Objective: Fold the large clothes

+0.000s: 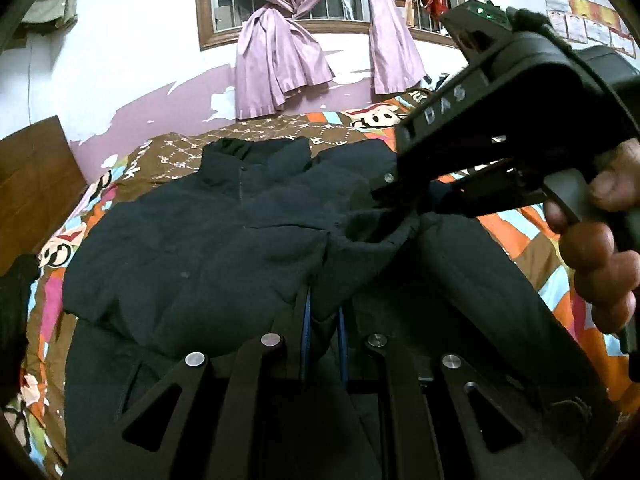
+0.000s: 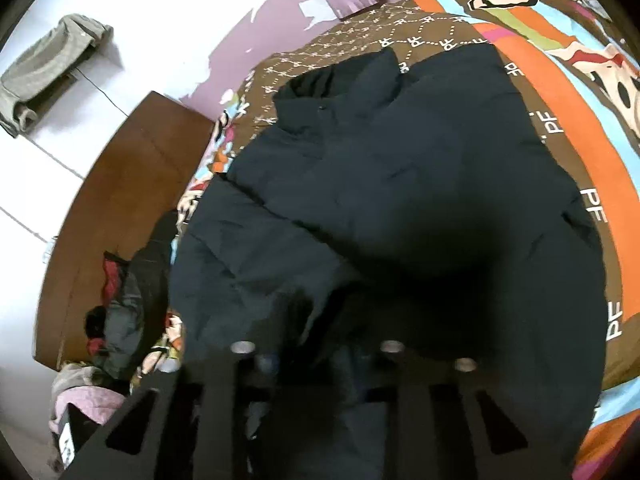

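A wooden headboard (image 1: 36,176) bounds the bed's left edge, the dark jacket (image 1: 192,248) lies spread across the patterned bedspread (image 1: 280,128), the left gripper (image 1: 322,320) is clamped on its fabric, and the right gripper (image 1: 384,196) pinches a fold.

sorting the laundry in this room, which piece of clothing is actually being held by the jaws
The dark jacket spread on the bed; both grippers pinch its fabric. The grey garment hangs on the wall, and the clothes pile lies untouched by the headboard.
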The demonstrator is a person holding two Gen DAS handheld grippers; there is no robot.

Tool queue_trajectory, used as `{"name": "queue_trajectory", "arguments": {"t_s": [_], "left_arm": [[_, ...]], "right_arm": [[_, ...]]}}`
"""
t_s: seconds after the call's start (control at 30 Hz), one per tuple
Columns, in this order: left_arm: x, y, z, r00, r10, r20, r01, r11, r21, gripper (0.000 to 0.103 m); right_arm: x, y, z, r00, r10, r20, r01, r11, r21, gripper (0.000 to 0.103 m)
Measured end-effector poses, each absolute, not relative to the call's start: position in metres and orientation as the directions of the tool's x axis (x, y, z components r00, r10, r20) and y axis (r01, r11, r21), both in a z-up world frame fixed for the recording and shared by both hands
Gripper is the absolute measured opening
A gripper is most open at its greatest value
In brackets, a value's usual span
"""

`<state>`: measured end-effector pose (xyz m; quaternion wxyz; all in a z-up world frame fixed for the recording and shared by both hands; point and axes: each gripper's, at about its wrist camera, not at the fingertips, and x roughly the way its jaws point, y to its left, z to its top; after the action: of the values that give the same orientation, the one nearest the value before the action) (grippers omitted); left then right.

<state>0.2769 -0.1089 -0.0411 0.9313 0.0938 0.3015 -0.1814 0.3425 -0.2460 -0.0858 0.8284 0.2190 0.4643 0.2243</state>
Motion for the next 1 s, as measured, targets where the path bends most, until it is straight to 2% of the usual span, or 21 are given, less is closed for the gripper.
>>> {"name": "queue_trajectory", "arguments": {"t_s": [0.07,0.23,0.4,0.5,0.87,1.0], "left_arm": [[0.28,-0.108,-0.041,0.74,-0.303,-0.601,0.413,0.909,0.05,0.01],[0.28,-0.104,-0.037,0.723,-0.362,-0.589,0.445,0.896,-0.004,0.017],[0.278,-0.09,-0.032,0.718,-0.386,-0.579,0.435,0.898,-0.059,0.022],[0.284,-0.075,-0.031,0.734,-0.364,-0.573,0.395,0.915,-0.075,0.026],[0.361,0.005,-0.017,0.751,-0.176,-0.637,0.122,0.984,-0.128,0.028],[0.391,0.026,-0.017,0.719,-0.181,-0.671,0.125,0.983,-0.132,0.028]], "right_arm": [[0.343,-0.248,-0.087,0.474,0.566,-0.675,-0.174,0.812,0.558,0.009],[0.344,-0.246,-0.076,0.512,0.53,-0.676,-0.215,0.841,0.496,0.007],[0.354,-0.264,-0.061,0.591,0.467,-0.658,-0.185,0.872,0.453,0.006],[0.363,-0.281,-0.055,0.641,0.414,-0.646,-0.142,0.891,0.431,0.006],[0.395,-0.285,-0.052,0.706,0.262,-0.658,-0.087,0.954,0.286,0.006],[0.405,-0.28,-0.059,0.711,0.228,-0.665,-0.089,0.968,0.236,0.006]]}}
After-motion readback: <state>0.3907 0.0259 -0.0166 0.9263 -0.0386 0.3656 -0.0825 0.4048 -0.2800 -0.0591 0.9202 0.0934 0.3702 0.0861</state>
